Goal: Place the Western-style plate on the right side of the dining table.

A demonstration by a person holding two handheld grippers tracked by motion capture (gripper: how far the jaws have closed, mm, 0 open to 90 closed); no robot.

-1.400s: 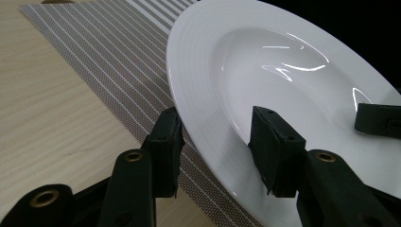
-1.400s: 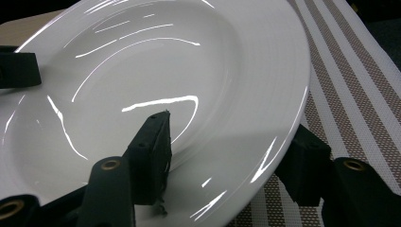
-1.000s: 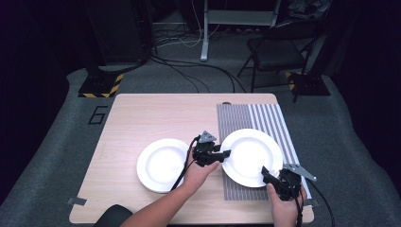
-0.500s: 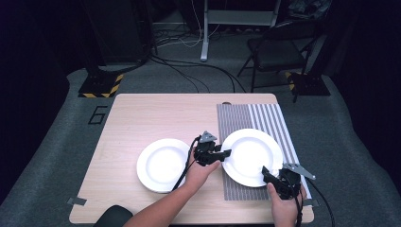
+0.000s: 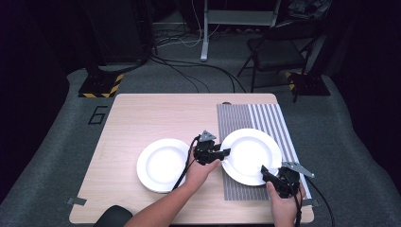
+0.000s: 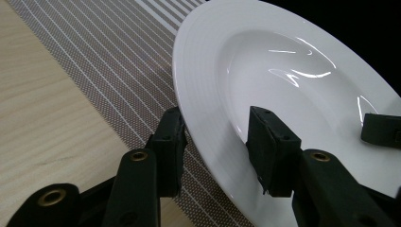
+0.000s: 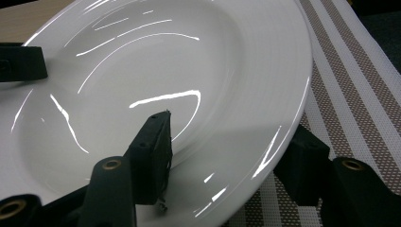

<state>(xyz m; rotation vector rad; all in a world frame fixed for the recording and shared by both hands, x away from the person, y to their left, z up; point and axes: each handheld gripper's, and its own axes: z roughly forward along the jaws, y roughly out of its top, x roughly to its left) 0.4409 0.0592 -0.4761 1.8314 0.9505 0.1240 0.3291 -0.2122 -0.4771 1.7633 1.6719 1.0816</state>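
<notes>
A white plate (image 5: 251,152) lies on the striped placemat (image 5: 265,116) at the table's right. My left gripper (image 5: 223,153) is at the plate's left rim. In the left gripper view (image 6: 215,137) its jaws stand apart, one below the plate's rim (image 6: 198,109) and one over the inner surface. My right gripper (image 5: 265,174) is at the near right rim. In the right gripper view (image 7: 231,142) one jaw rests over the plate's inside (image 7: 142,71), the other sits under the rim, with a wide gap between them. Both are open around the rim.
A second white plate (image 5: 163,164) lies on the bare wooden table (image 5: 156,118), just left of my left hand. A black chair (image 5: 279,49) and cables are on the floor beyond the far edge. The table's near edge is close behind both hands.
</notes>
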